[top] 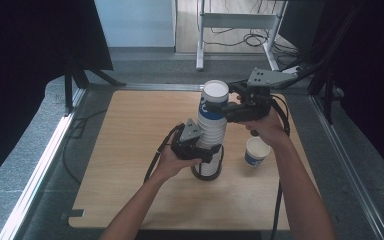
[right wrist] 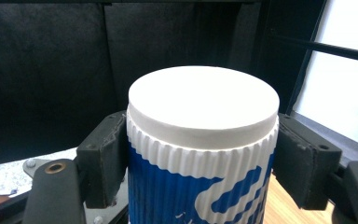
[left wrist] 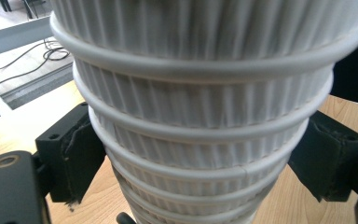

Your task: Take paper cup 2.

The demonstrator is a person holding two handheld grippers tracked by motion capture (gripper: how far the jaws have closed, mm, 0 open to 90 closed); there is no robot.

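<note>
While the left gripper (top: pixel 211 152) squeezes its jaws on the low part of the cup stack (top: pixel 213 131) in the middle of the counter (top: pixel 130 150), the right gripper (top: pixel 219 107) pinches the top cup (right wrist: pixel 200 154). I think that cup lifts off next, straight up, beside the lone cup (top: pixel 256 151).

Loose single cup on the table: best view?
High view: the single cup stands upright, rim up, right of the cup stack. Both gripper views frame the stack between their tongs, not this cup.
</note>
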